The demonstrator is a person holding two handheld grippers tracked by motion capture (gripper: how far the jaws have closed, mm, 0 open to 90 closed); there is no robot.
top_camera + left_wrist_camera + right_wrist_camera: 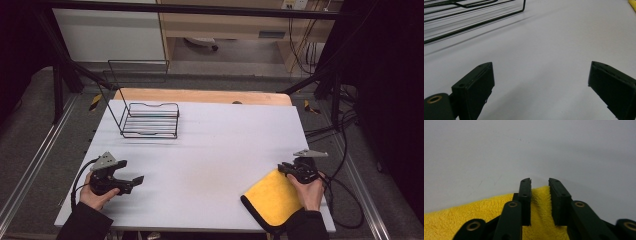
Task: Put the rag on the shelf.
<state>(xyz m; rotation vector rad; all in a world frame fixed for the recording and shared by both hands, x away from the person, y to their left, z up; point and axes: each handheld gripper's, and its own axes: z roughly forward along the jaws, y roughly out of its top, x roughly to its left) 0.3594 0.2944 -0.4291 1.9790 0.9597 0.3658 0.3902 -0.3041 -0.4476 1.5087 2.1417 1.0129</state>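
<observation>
This looks like a lab recording station: a white board-covered table [210,145] stands inside a black metal frame [200,9] with rails along grey carpeted floor [30,135], loose black cables [345,165] trail beside it, and plain wooden cabinets [225,22] line the back wall.

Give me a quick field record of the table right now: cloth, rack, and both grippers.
cloth: yellow cloth, folded, at the table's near right corner
rack: black wire rack, far left on the white table, apart from everything else
right gripper: right gripper at the cloth's far corner, fingers closed on a pinch of it
left gripper: left gripper wide open above bare table, nothing between its fingers
</observation>
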